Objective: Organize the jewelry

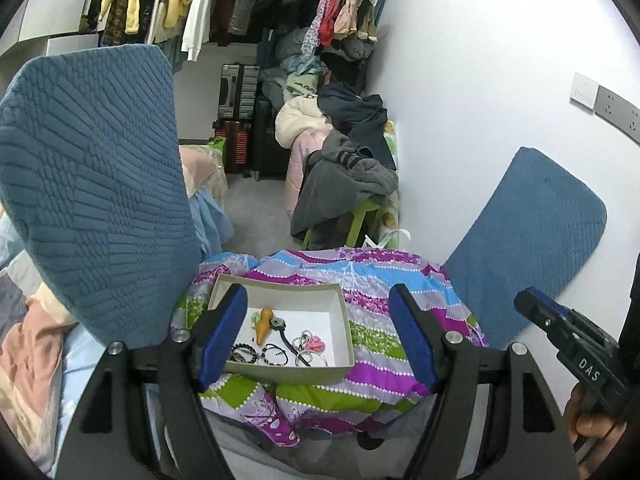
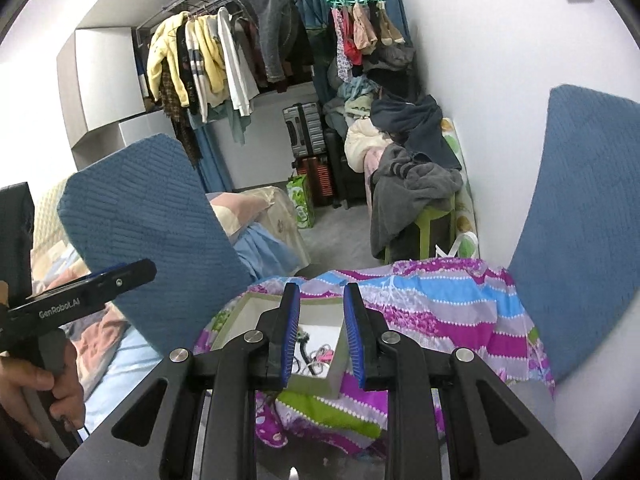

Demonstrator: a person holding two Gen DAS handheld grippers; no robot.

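A shallow grey-green cardboard box [image 1: 338, 304] lies on a purple, blue and green patterned cloth [image 1: 380, 280]. Inside lie an orange gourd pendant [image 1: 264, 326], a black watch-like piece [image 1: 280, 326], dark bead bracelets [image 1: 260, 354] and a pink charm on silver rings [image 1: 310, 344]. My left gripper [image 1: 320, 332] is open wide above the box, empty. My right gripper [image 2: 322, 332] is partly open and empty, fingers over the box's right part [image 2: 320, 384]. It also shows at the right edge of the left wrist view [image 1: 536, 308].
Two blue quilted chair backs [image 1: 92, 192] [image 1: 528, 244] flank the cloth. Behind are a green stool with grey clothes [image 1: 348, 184], suitcases [image 1: 236, 120], piled clothes, a hanging rail and a white wall on the right. A bed with pastel bedding [image 2: 260, 212] is left.
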